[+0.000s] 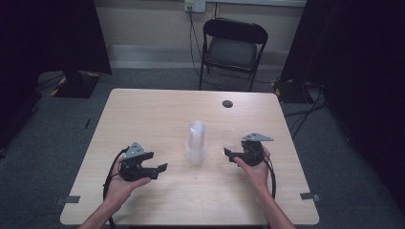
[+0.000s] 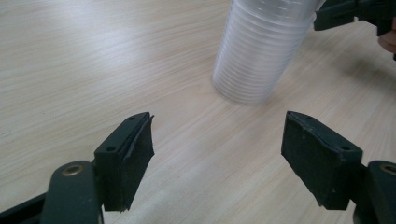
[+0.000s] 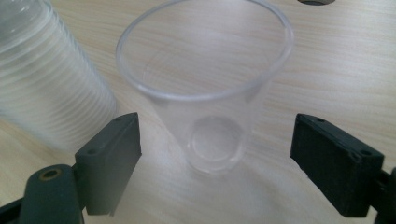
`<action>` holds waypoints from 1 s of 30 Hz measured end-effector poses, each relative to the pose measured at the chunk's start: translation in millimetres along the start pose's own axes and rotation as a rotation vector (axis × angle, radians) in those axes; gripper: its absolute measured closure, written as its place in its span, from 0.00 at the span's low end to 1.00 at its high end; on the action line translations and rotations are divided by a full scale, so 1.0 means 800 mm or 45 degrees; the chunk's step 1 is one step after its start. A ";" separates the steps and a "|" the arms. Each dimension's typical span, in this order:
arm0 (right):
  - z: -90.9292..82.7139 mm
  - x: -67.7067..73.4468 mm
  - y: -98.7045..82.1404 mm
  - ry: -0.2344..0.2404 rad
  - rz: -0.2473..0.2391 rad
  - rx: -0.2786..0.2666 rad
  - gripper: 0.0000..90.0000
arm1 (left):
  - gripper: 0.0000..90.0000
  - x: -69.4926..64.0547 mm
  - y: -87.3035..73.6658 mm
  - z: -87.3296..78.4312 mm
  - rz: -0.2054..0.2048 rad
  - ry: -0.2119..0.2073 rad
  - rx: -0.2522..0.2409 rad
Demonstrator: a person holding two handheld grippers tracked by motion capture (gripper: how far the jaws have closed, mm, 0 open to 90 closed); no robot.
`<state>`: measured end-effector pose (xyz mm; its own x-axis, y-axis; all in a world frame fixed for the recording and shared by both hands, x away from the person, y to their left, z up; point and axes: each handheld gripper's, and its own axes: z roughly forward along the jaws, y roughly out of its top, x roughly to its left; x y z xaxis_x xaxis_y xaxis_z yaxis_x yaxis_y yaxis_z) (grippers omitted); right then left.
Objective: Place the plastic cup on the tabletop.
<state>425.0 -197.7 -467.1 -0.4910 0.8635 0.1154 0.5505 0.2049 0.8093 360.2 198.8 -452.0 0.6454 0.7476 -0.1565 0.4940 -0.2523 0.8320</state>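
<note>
A tall stack of clear plastic cups (image 1: 196, 143) stands upright near the middle of the wooden table (image 1: 153, 109). A single clear cup (image 1: 230, 138) stands upright just right of the stack. My right gripper (image 1: 232, 155) is open. In the right gripper view the single cup (image 3: 210, 93) stands between the spread jaws of that gripper (image 3: 215, 163), and neither pad touches it. The stack (image 3: 42, 79) is at its left. My left gripper (image 1: 161, 171) is open and empty, pointing toward the stack (image 2: 261, 51) from a short way off, jaws wide (image 2: 217, 149).
A round cable hole (image 1: 227, 103) sits in the table's far right part. A black folding chair (image 1: 231, 47) stands beyond the far edge. Dark curtains hang at both sides. The right gripper's jaw tip (image 2: 355, 14) shows behind the stack in the left gripper view.
</note>
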 end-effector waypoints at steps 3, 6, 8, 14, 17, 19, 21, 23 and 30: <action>-0.007 0.000 -0.004 0.009 0.004 0.011 0.17 | 0.28 0.003 -0.002 -0.001 -0.009 0.013 0.006; -0.025 -0.002 -0.011 0.007 0.003 0.018 0.18 | 0.27 0.005 -0.003 -0.004 -0.022 0.035 0.000; -0.037 -0.004 -0.014 0.002 0.003 0.011 0.18 | 0.27 0.006 -0.005 -0.005 -0.030 0.039 0.003; -0.066 -0.005 -0.022 -0.004 -0.009 0.015 0.19 | 0.24 0.005 -0.005 -0.004 -0.025 0.066 0.017; -0.080 -0.001 -0.030 0.003 -0.028 0.016 0.20 | 0.24 0.003 -0.005 -0.005 -0.002 0.080 0.046; -0.088 0.001 -0.036 0.019 -0.029 0.021 0.20 | 0.24 0.002 -0.006 -0.005 0.006 0.086 0.063; -0.098 0.005 -0.041 0.030 -0.032 0.023 0.20 | 0.24 0.001 -0.007 -0.006 0.019 0.090 0.072; -0.106 0.009 -0.045 0.037 -0.042 0.024 0.20 | 0.24 0.001 -0.012 -0.010 -0.003 0.094 0.101; -0.122 0.015 -0.070 0.033 -0.060 0.046 0.19 | 0.23 0.007 -0.019 -0.016 -0.049 0.105 0.068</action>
<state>322.7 -243.7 -454.6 -0.5344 0.8401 0.0928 0.5501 0.2624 0.7928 348.6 214.7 -458.6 0.5763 0.8048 -0.1420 0.5496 -0.2531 0.7962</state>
